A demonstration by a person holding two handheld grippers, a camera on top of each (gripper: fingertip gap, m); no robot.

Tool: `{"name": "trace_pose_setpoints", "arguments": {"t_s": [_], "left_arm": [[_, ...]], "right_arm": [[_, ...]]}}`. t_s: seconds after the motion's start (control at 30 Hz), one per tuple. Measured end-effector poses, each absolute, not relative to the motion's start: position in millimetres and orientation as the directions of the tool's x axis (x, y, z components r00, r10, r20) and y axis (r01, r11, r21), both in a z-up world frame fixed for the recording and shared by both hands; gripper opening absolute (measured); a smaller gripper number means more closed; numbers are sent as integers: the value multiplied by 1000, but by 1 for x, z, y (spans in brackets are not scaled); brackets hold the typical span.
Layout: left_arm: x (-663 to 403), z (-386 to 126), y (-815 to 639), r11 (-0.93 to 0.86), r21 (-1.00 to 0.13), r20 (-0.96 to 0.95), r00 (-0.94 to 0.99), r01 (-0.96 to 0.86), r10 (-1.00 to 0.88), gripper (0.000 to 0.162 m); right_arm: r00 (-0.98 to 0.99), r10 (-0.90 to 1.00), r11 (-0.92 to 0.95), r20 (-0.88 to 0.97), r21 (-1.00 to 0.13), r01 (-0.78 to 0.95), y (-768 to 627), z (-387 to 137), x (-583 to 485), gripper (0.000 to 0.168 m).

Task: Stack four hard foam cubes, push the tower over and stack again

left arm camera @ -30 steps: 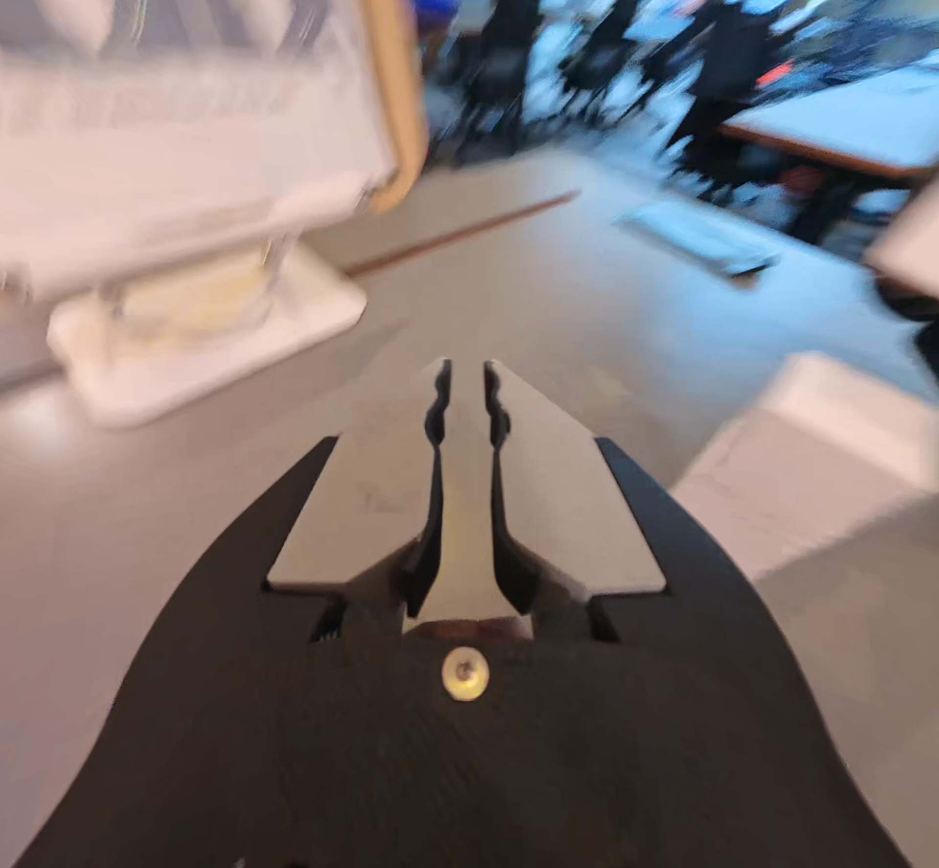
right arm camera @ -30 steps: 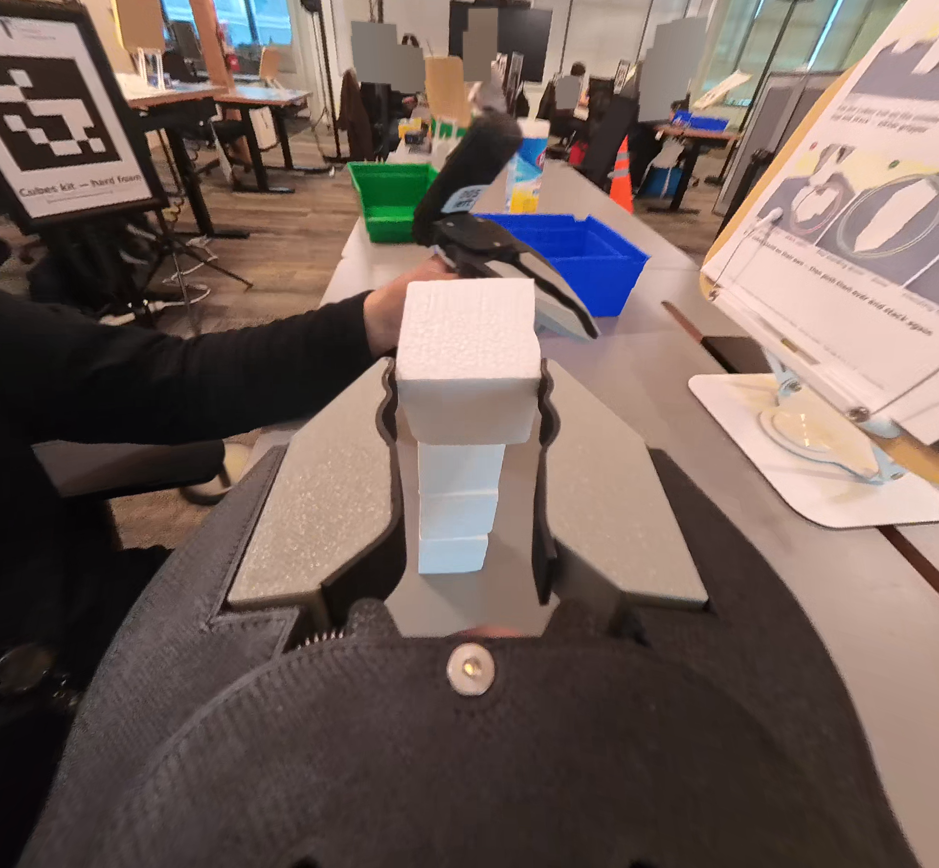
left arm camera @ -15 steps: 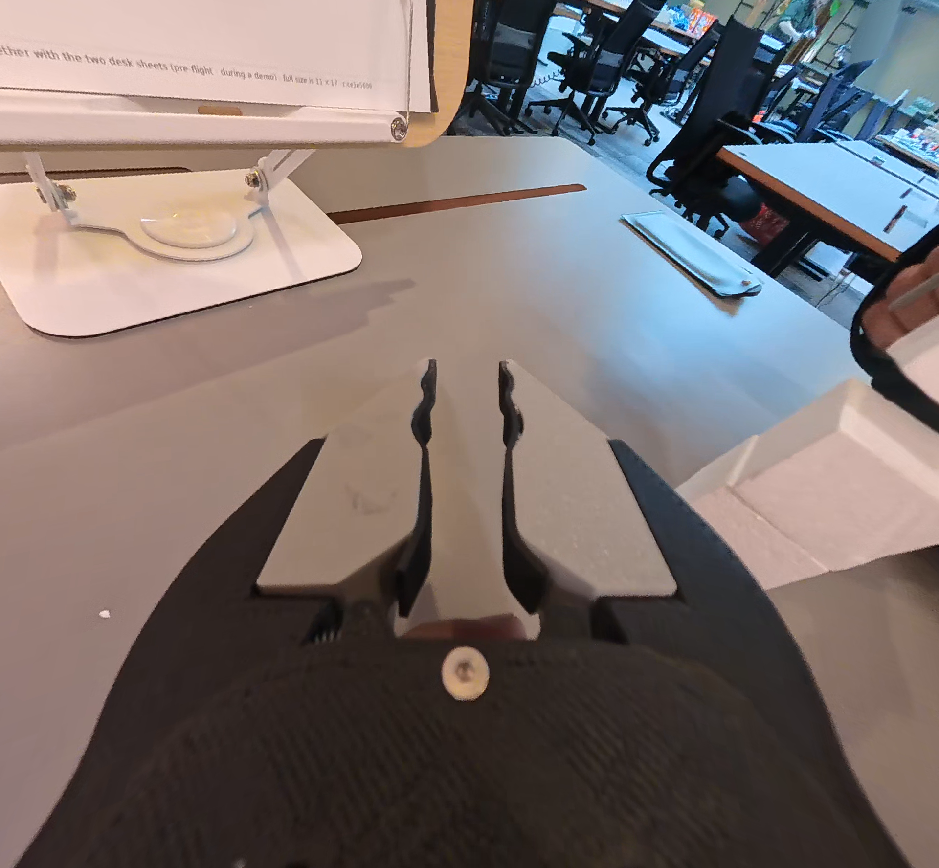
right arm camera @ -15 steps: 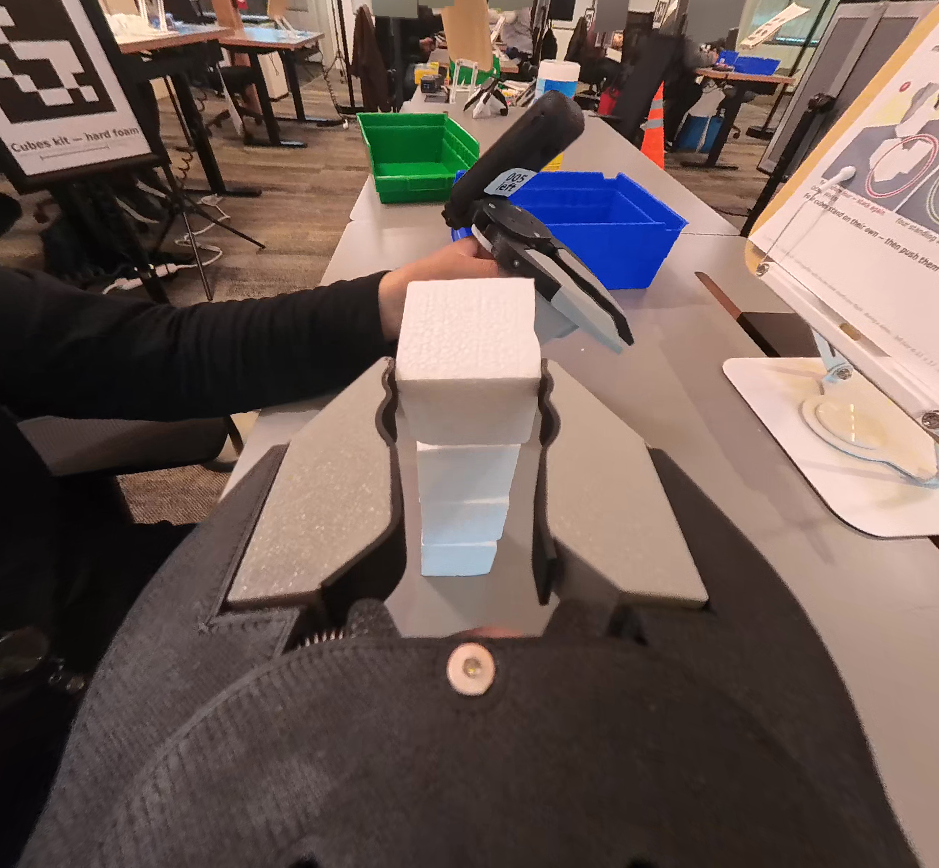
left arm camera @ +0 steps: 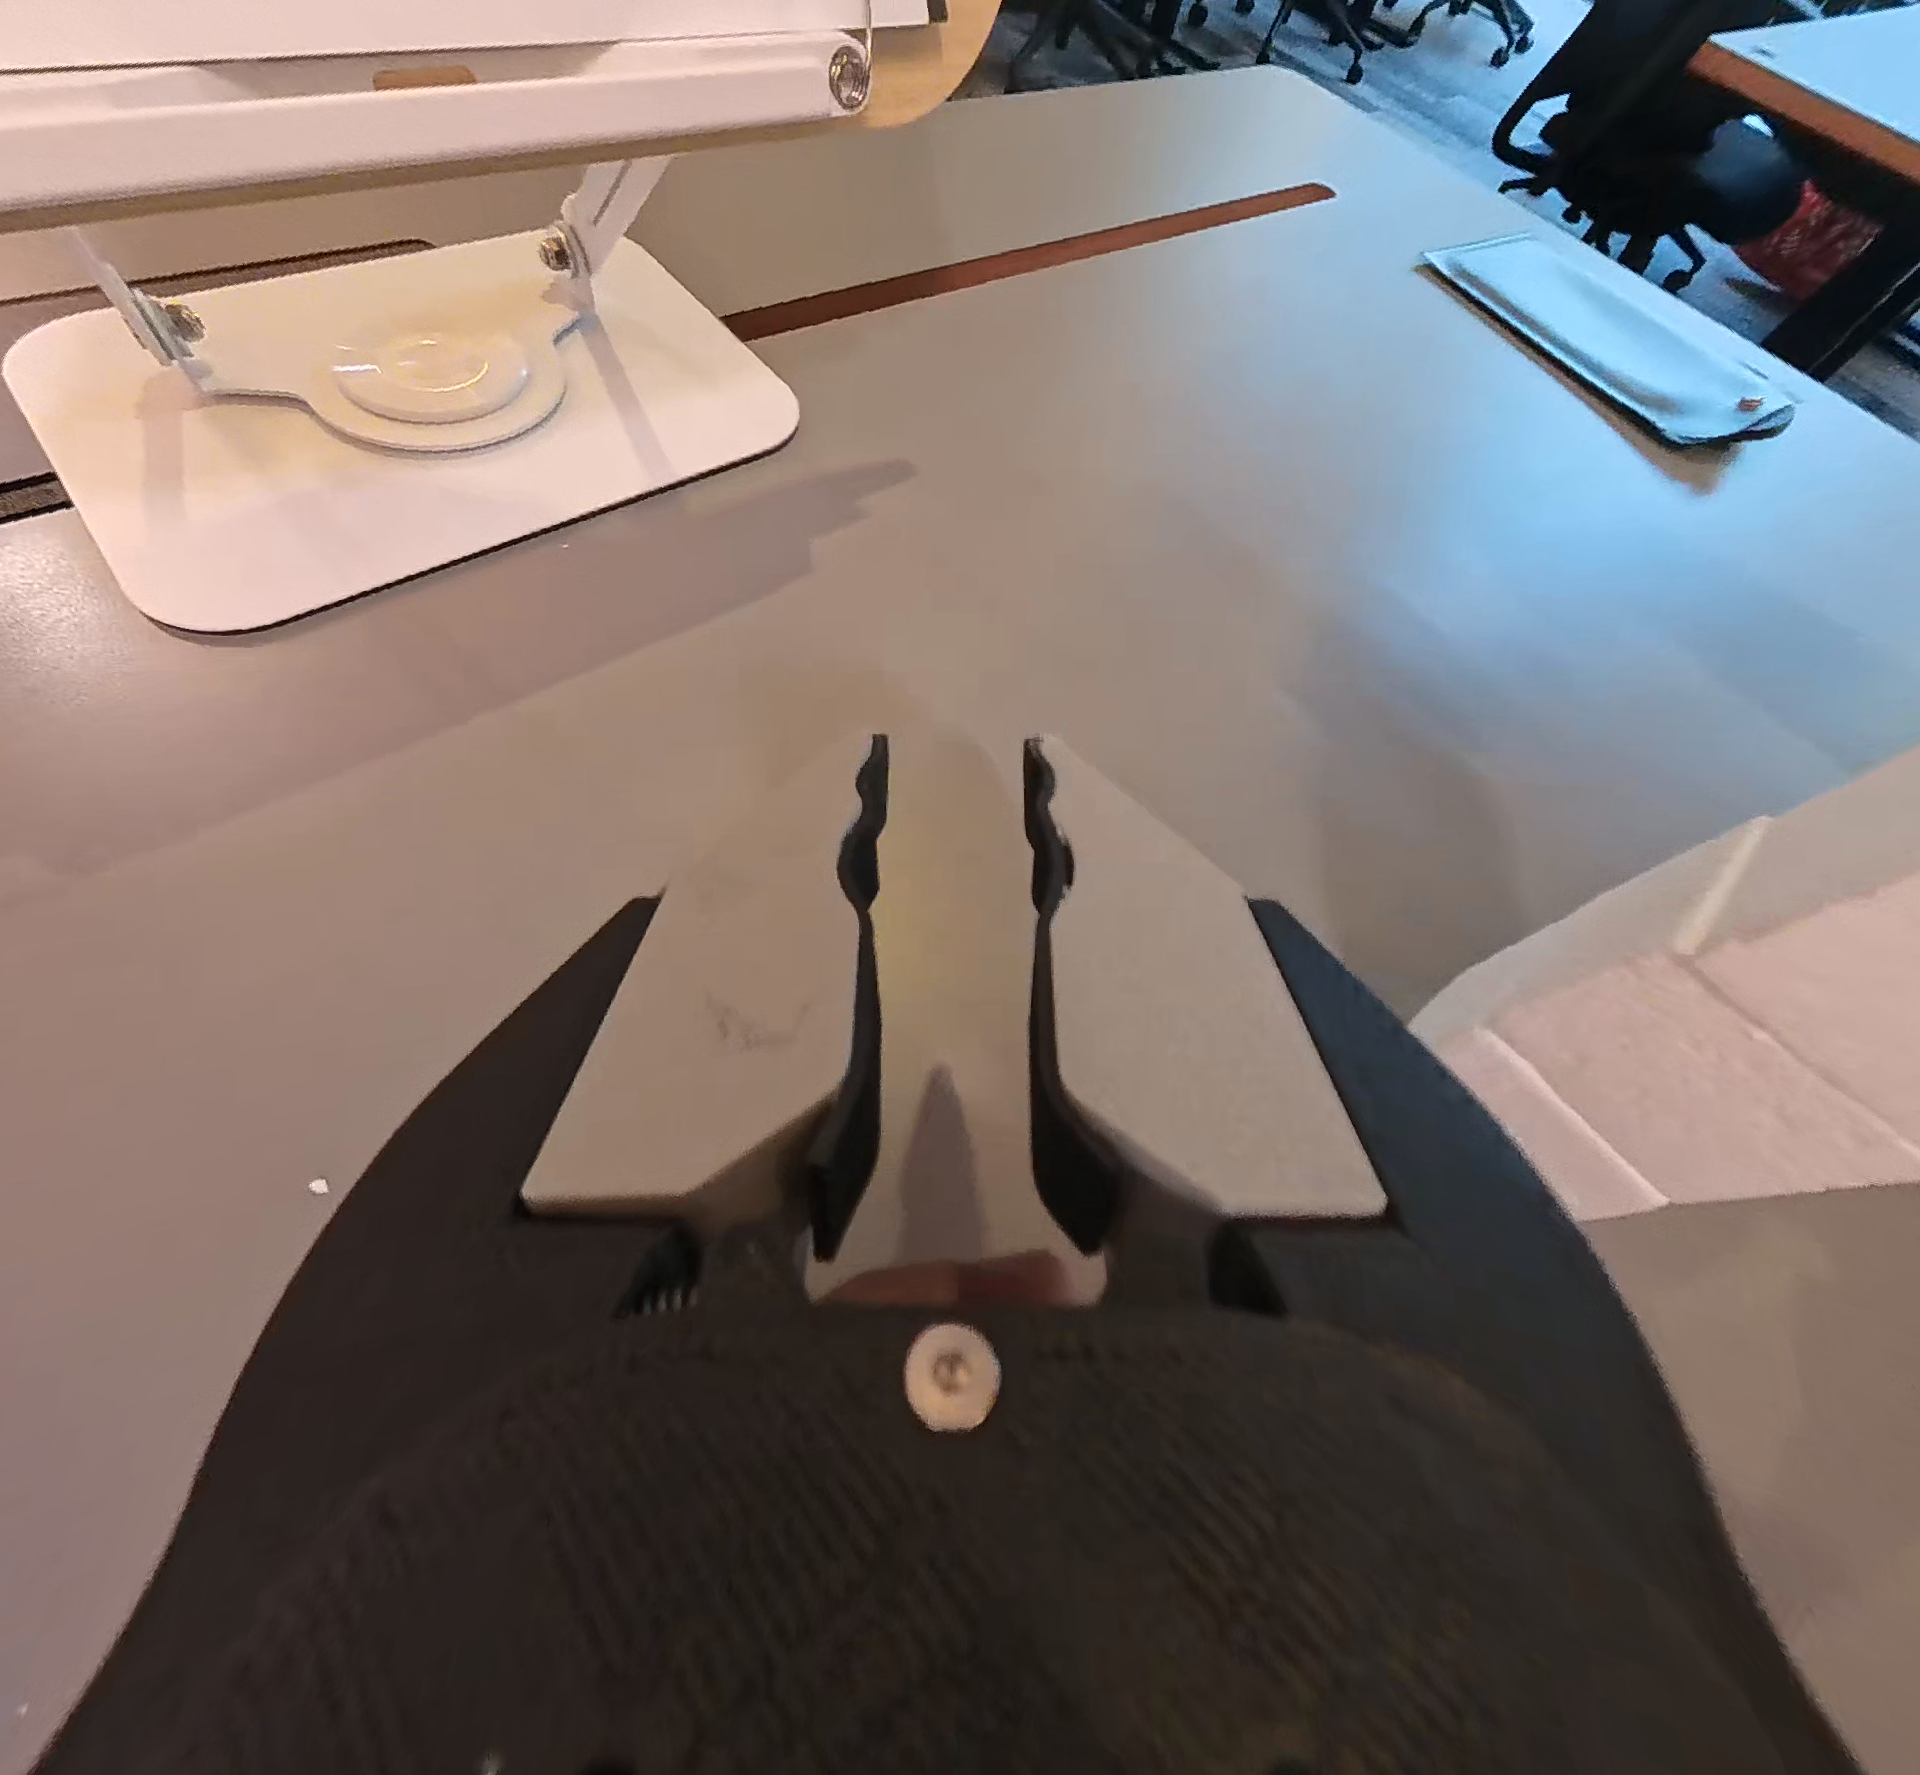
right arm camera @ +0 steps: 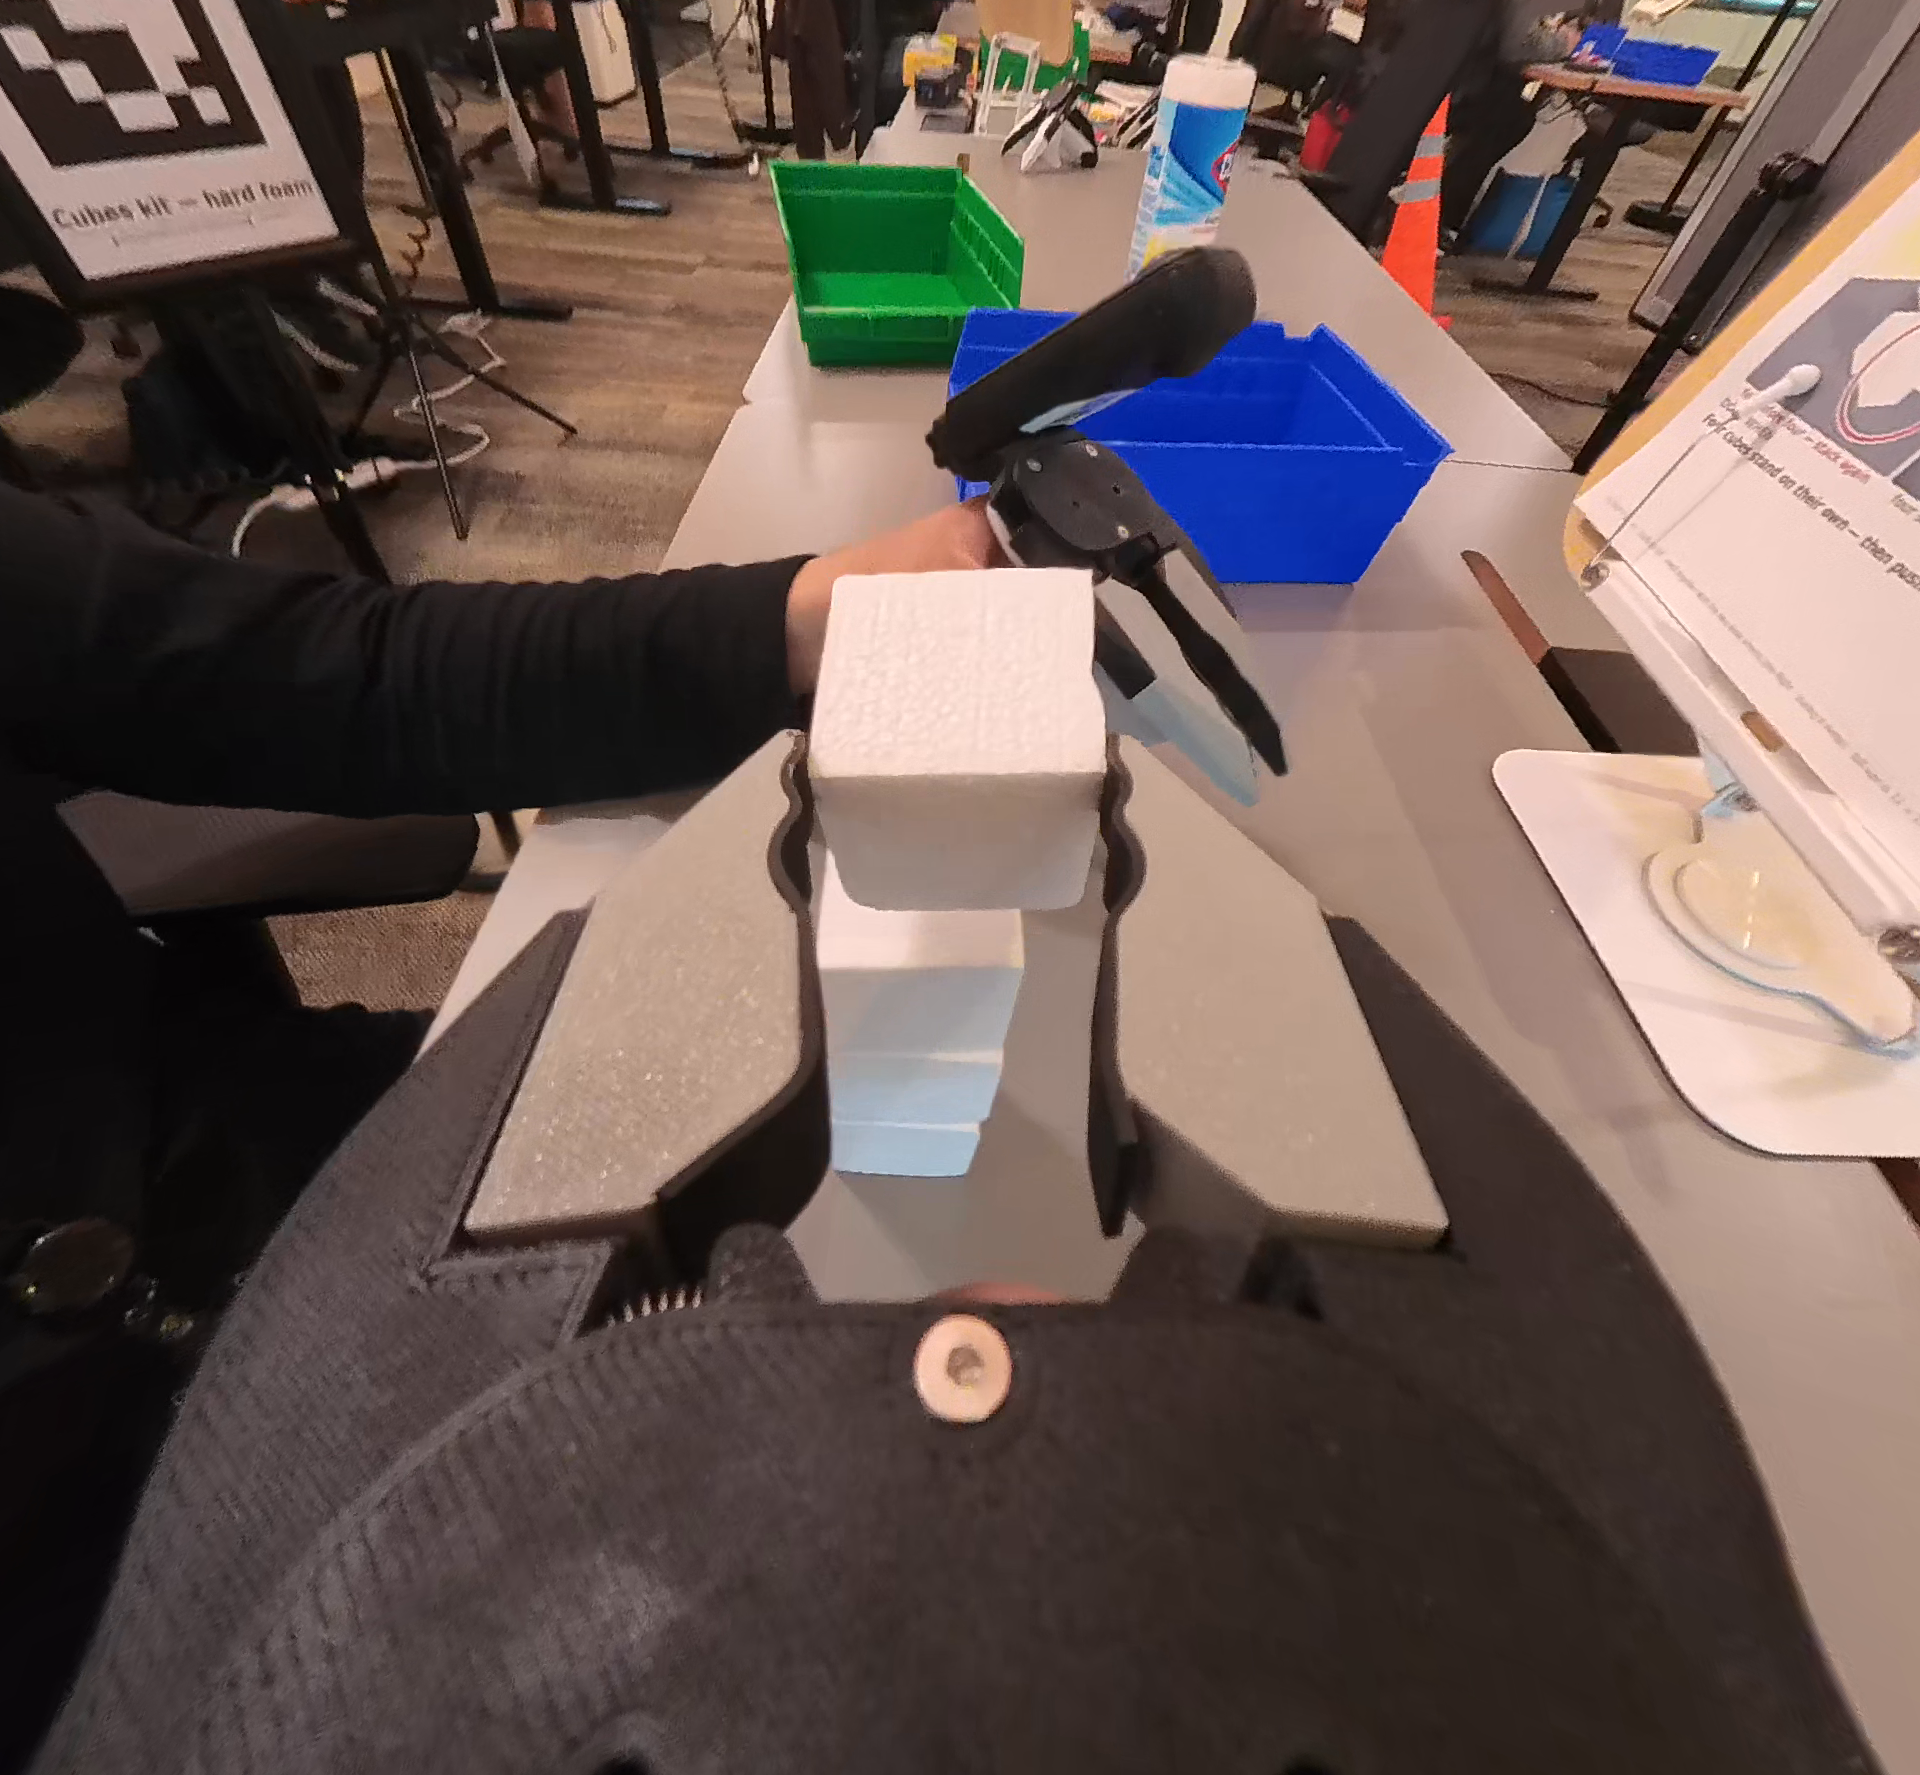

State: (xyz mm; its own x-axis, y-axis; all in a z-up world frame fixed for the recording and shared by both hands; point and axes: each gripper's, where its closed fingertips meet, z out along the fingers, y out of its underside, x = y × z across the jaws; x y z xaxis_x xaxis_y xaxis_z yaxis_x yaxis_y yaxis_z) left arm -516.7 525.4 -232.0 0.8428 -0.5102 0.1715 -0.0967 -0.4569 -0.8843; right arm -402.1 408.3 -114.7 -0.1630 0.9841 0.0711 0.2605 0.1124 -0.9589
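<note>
1. Right tongs (right arm camera: 956, 821) are gripping the white foam cube (right arm camera: 956, 738) above the stack (right arm camera: 914, 1050) of cubes on the grey counter (right arm camera: 1403, 686).
2. Left tongs (left arm camera: 954, 790) are hanging empty, jaws narrowly parted, just beyond the stack.
3. Risk: cube landing off-centre or snagging on release; the light stack is likely tipping.
4. Cubes: grainy, matte, sharp-edged. Counter: smooth.
</note>
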Motion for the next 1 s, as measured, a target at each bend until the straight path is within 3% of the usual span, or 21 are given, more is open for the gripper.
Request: {"name": "trace_pose_setpoints", "arguments": {"t_s": [0.33,1.0], "left_arm": [[-514,-235,526,-459,-880,149,846,-123,-511,24],[-515,-241,527,-471,-872,147,850,-130,-507,23]], "right_arm": [[-243,966,166,91,-937,306,407,-119,-407,53],[-162,987,68,10,-931,359,406,-127,-403,53]]}}
